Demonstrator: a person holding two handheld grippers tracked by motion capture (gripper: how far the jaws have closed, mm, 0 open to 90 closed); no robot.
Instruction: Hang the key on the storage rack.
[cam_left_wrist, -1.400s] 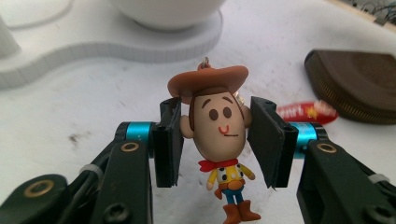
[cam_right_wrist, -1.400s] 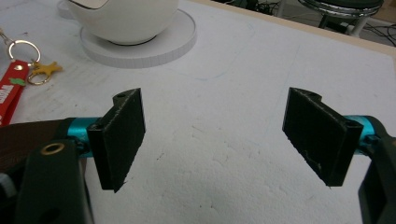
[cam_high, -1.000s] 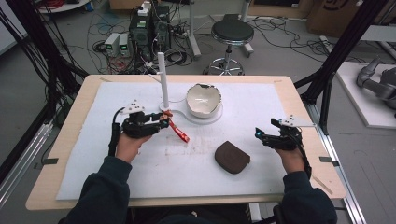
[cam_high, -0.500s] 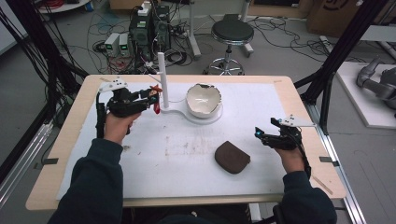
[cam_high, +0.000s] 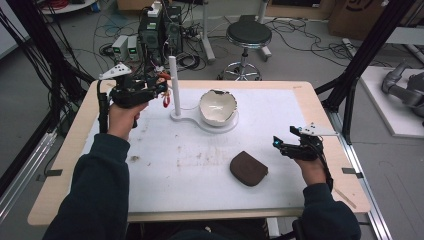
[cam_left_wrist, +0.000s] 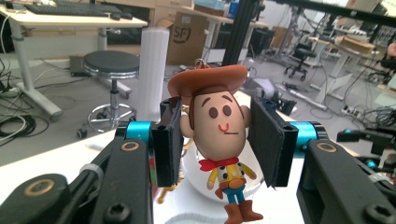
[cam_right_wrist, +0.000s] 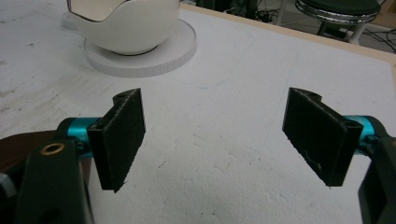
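A cowboy figure (cam_left_wrist: 219, 126) with a brown hat, red scarf and a metal ring on top hangs between the pads of my left gripper (cam_left_wrist: 218, 140), which is shut on its head. From above, the left gripper (cam_high: 161, 89) is raised at the table's far left, and the figure (cam_high: 164, 98) dangles just left of the upright white post (cam_high: 173, 82). The post (cam_left_wrist: 154, 70) stands right behind the figure. My right gripper (cam_high: 278, 144) rests low at the right, open with nothing between its pads (cam_right_wrist: 123, 140).
A white eggshell-shaped bowl (cam_high: 218, 106) sits on the round end of the post's white base (cam_right_wrist: 154, 58). A brown pouch (cam_high: 248, 168) lies left of the right gripper. A white mat (cam_high: 190, 165) covers the wooden table. A stool (cam_high: 248, 35) and cables stand beyond.
My left hand has lifted the cowboy figure off the mat and carried it up and toward the far side, close to the white post. The right hand has stayed put.
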